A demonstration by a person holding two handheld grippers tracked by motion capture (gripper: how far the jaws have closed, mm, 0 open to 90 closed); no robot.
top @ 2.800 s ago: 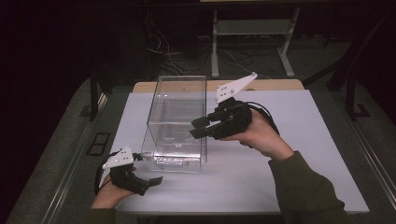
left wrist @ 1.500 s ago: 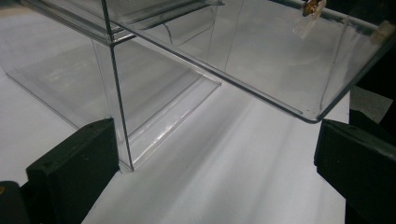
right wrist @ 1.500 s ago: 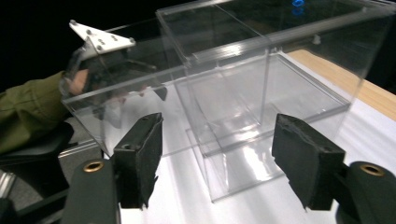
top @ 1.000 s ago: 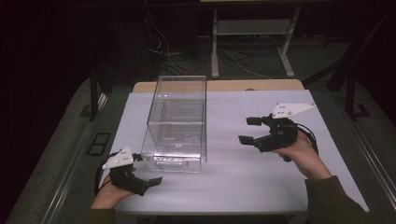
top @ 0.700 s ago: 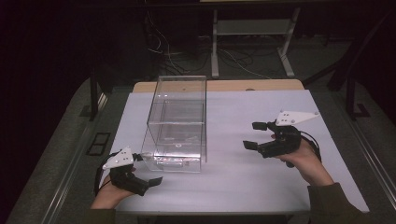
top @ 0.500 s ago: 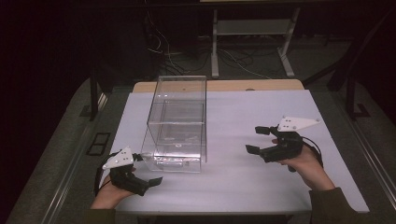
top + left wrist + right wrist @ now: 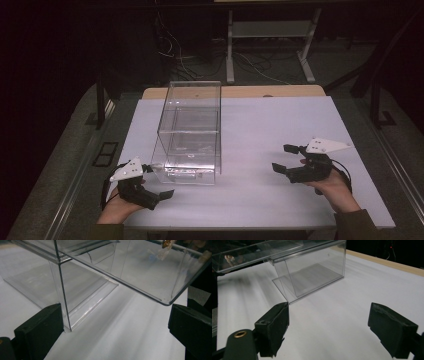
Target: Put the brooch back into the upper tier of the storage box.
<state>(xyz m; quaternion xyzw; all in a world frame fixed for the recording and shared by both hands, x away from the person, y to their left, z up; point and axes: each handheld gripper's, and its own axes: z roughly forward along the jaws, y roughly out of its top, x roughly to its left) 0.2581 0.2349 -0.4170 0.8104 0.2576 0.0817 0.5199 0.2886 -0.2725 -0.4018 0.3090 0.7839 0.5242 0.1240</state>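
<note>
A clear plastic box (image 7: 190,131) stands on the white table (image 7: 280,120), left of the middle, with its long side running away from me. My left gripper (image 7: 159,181) rests at the box's near left corner, open, nothing held. In the left gripper view that gripper (image 7: 112,332) has its jaws wide apart; the box (image 7: 82,287) has its corner edge just beside the left jaw, and a clear panel reaches out above. My right gripper (image 7: 284,158) lies open on the table far to the right of the box. In the right gripper view the open gripper (image 7: 328,330) faces the box (image 7: 312,272) across bare table.
A wooden strip (image 7: 250,91) runs along the table's far edge. Behind it stand a metal frame (image 7: 270,35) and cables on a dark floor. White surface stretches between the box and the right hand.
The right gripper has left the box's right side, moved right and toward the near edge, and come down to the table. The left gripper and the box have stayed still.
</note>
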